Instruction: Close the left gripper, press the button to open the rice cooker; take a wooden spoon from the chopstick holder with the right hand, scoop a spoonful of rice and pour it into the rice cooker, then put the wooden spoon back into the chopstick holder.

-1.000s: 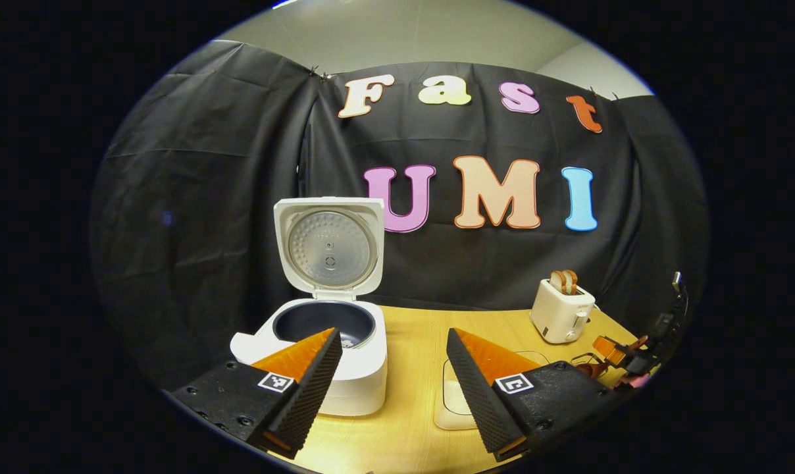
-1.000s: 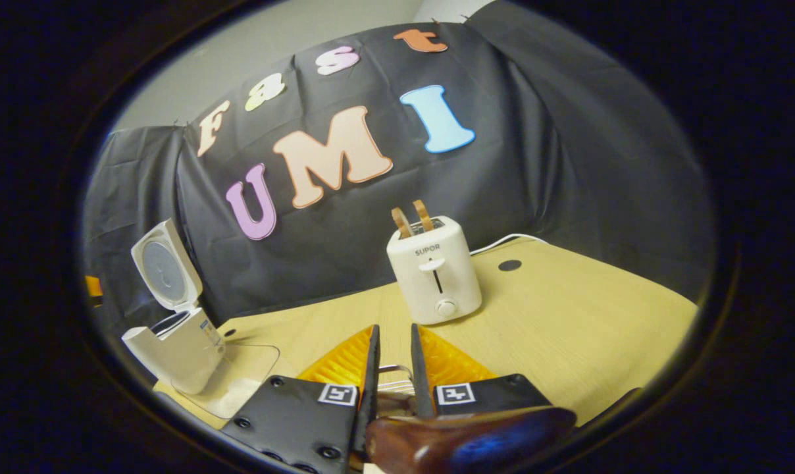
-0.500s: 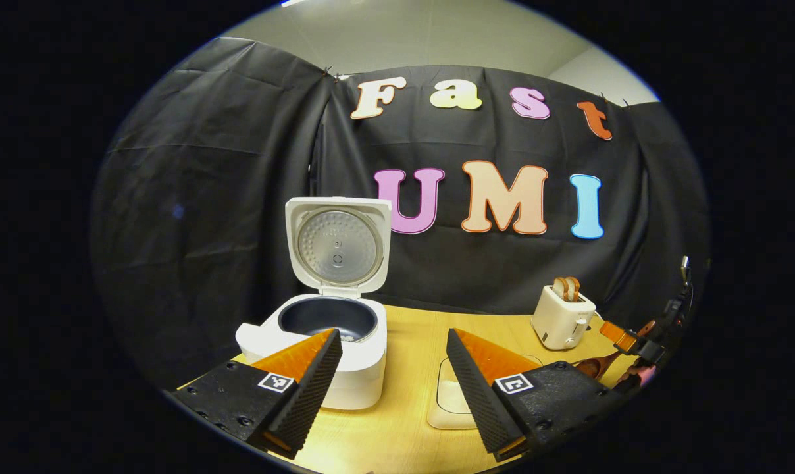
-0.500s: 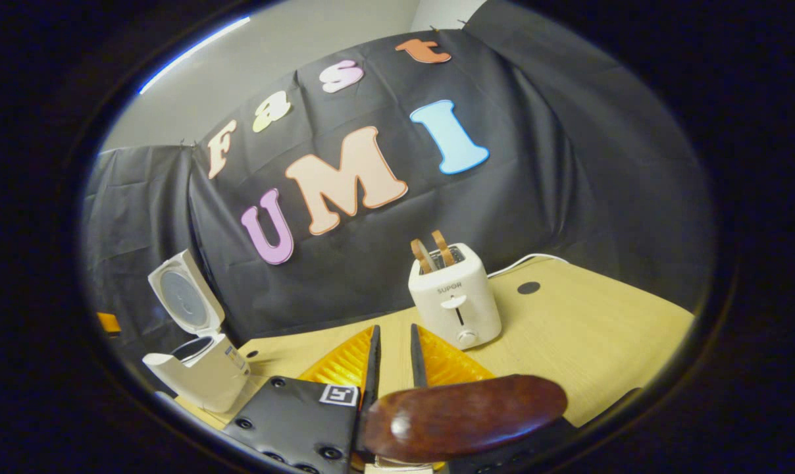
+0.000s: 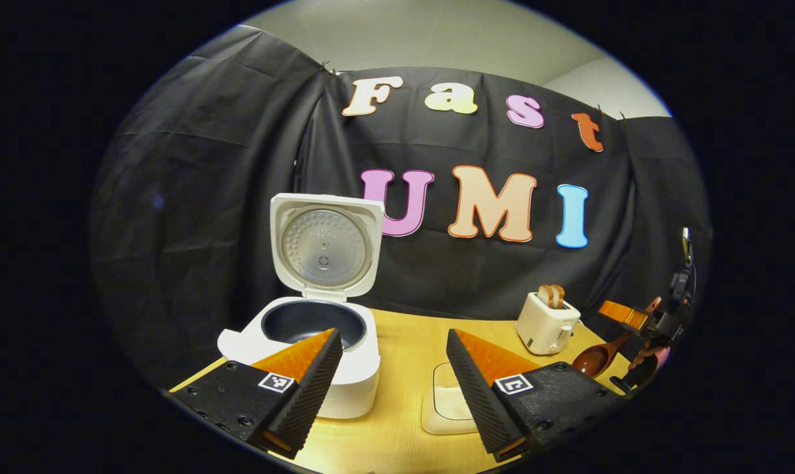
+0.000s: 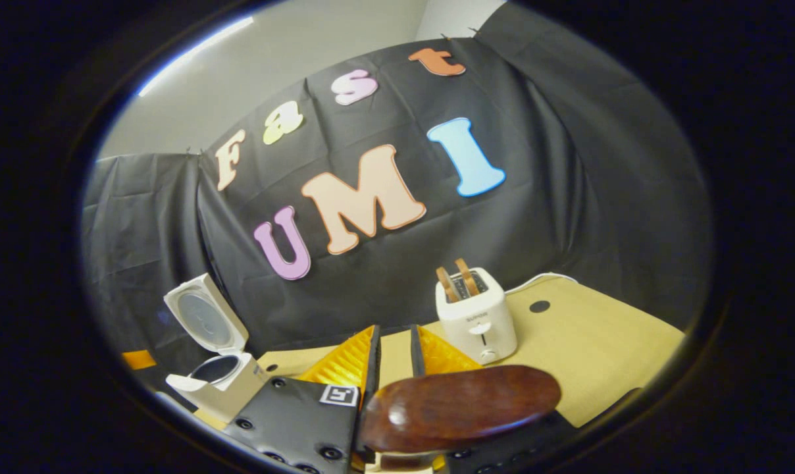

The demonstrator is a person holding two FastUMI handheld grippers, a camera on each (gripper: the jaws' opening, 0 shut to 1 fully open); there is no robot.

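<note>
- Since a moment ago, the right gripper (image 6: pixel 394 349) has lifted the wooden spoon (image 6: pixel 460 408) higher, and the toaster (image 6: pixel 476 316) now looks farther off.
- Its fingers are close together, holding the spoon's handle.
- The spoon's bowl sticks out sideways in front.
- The left gripper (image 5: pixel 394 368) hangs with its fingers wide apart, holding nothing.
- The rice cooker (image 5: pixel 308 342) sits on the tabletop (image 5: pixel 404 329) with its lid up.

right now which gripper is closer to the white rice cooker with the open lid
Left. The left gripper hangs open just in front of the white rice cooker, one finger overlapping its rim. The right gripper, gripping the dark wooden spoon, is far off past the white toaster.
</note>
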